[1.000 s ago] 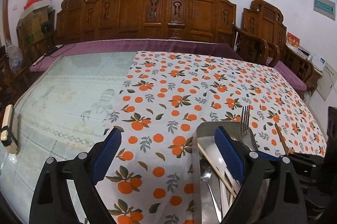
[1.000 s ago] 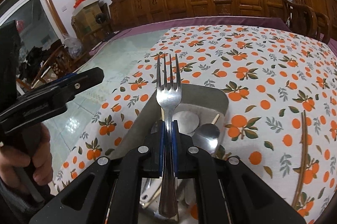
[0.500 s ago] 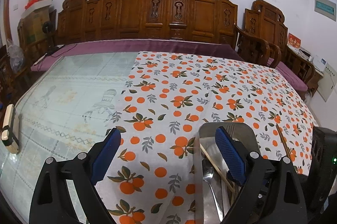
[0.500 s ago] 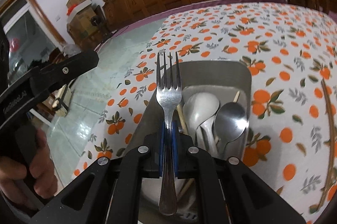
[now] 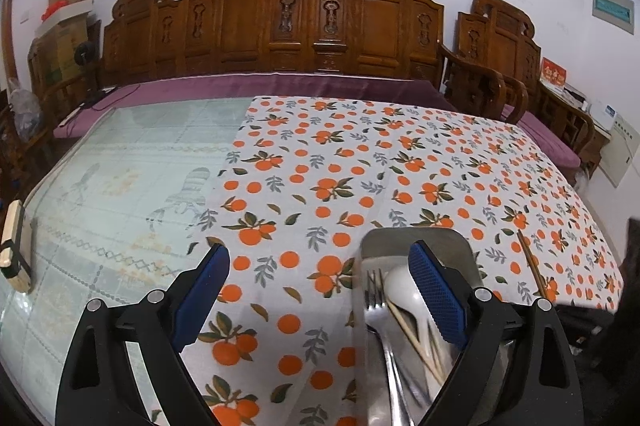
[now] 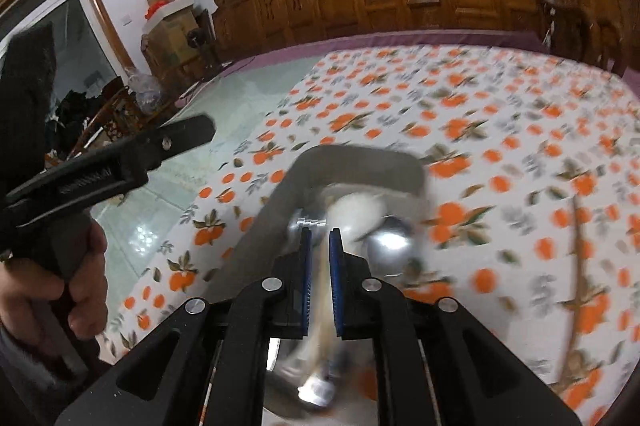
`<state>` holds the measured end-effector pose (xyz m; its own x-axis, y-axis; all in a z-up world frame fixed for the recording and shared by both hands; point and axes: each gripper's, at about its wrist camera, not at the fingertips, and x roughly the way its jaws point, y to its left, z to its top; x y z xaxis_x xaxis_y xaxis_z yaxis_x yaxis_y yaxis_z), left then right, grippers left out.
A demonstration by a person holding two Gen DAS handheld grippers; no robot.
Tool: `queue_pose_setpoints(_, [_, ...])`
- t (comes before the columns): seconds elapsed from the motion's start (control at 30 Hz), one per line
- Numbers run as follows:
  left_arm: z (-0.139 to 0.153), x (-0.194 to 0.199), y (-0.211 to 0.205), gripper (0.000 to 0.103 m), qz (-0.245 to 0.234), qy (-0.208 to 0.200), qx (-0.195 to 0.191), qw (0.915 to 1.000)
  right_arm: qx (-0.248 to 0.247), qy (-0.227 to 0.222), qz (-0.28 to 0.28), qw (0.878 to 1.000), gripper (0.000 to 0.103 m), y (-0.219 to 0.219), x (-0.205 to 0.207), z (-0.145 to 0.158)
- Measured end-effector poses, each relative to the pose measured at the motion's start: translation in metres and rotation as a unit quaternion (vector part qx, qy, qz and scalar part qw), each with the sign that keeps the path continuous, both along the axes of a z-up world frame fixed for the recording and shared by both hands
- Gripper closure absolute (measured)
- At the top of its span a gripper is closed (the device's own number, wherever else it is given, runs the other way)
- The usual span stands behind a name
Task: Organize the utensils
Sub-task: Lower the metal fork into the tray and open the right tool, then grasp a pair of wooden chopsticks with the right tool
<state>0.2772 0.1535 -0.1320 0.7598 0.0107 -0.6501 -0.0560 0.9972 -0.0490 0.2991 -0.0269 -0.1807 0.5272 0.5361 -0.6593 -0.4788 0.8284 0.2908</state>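
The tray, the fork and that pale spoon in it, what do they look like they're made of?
The tray looks like brushed stainless steel: dull grey with soft reflections. The fork seems polished steel, brighter, with sharp glints. The pale spoon is opaque white with a smooth sheen, likely ceramic or melamine; the look alone does not settle which.

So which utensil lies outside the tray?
The dark brown chopstick on the tablecloth, right of the metal tray; the fork, white spoon and pale sticks all lie inside.
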Motion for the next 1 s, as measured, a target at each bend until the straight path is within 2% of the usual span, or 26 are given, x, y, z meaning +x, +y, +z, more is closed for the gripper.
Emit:
queue_pose_setpoints(0.23, [-0.001,-0.003,-0.029,0.016,-0.024,-0.004,-0.003,0.9997,-0.047,-0.037,-0.025,0.998,0.091,-0.064,-0.002,0.014])
queue_pose_setpoints(0.3, [-0.002,-0.003,-0.039,0.016,-0.034,-0.001,0.000,0.9994,-0.064,-0.042,-0.033,0.996,0.087,-0.084,-0.001,0.015])
queue_pose_setpoints(0.57, [-0.006,-0.009,-0.078,0.016,-0.073,-0.002,0.011,0.9972,-0.100,-0.033,-0.072,0.992,0.086,-0.140,0.004,-0.005])
queue_pose_setpoints(0.8, [-0.012,-0.015,-0.109,0.016,-0.101,0.001,0.014,0.9948,-0.118,0.001,-0.085,0.989,0.086,-0.149,0.010,-0.042])
queue_pose_setpoints(1.0, [-0.019,-0.022,-0.137,0.016,-0.130,0.003,0.032,0.9910,-0.143,0.011,-0.090,0.986,0.086,-0.147,0.012,-0.056])
